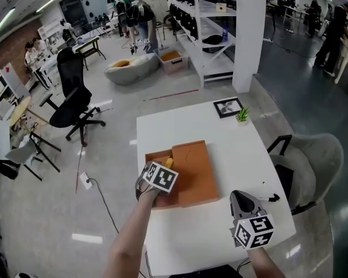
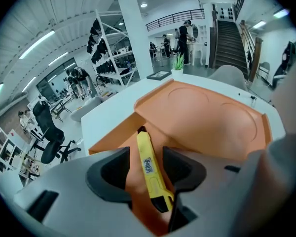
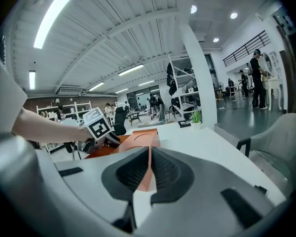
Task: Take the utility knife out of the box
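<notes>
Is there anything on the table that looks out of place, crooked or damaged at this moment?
Nothing looks damaged or spilled. Only the lid sits shifted aside on the orange box, leaving one end open. There the yellow utility knife lies between the open jaws of the left gripper.

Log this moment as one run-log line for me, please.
left hand-held gripper: open, straddling yellow utility knife in orange box | right hand-held gripper: shut, empty, over white table
</notes>
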